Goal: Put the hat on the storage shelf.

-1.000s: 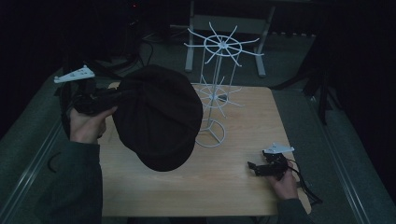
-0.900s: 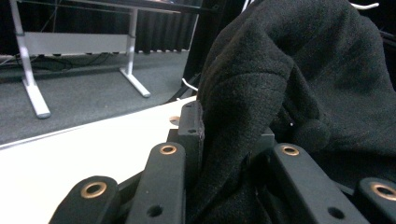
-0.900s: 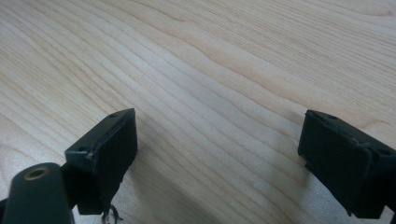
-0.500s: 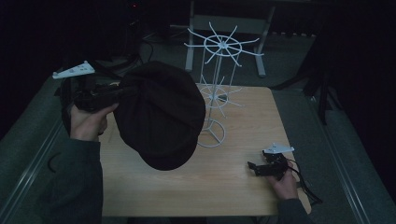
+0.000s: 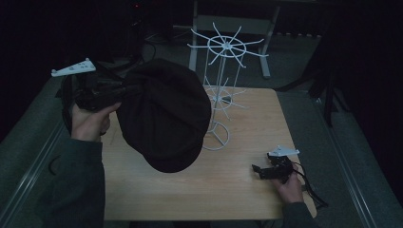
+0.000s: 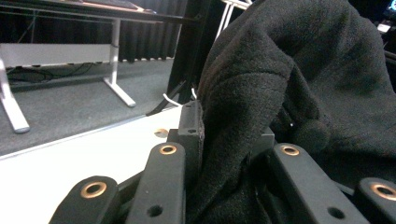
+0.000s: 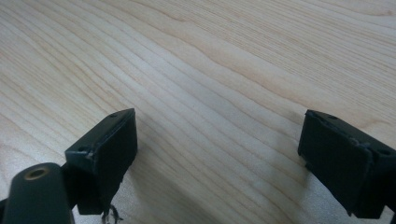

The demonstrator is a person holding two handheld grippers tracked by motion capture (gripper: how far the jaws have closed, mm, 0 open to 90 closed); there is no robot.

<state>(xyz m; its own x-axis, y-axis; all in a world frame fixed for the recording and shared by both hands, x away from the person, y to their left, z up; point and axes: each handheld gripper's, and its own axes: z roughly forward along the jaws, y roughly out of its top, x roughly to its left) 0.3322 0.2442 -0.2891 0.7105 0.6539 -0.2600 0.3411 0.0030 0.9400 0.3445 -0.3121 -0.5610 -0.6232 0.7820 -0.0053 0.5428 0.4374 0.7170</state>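
Dark newsboy cap [image 5: 164, 116], held aloft just left of the white wire rack [image 5: 223, 90], hangs with its long axis running down toward the table [image 5: 247, 190]. Left gripper [image 5: 111, 92] pinches its edge; cap has edged slightly nearer the rack. Right gripper [image 5: 266, 171], jaws spread, rests right of the rack's base.

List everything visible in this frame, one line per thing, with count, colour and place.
cap: 1, dark brown-black, held above the table's left half beside the rack
wire rack: 1, white, standing at the table's far middle
table: 1, light wood, centre
desk frame: 1, pale grey, on the floor behind
left gripper: 1, black, jaws shut on the cap's fabric
right gripper: 1, black, jaws open, low over the table's near right
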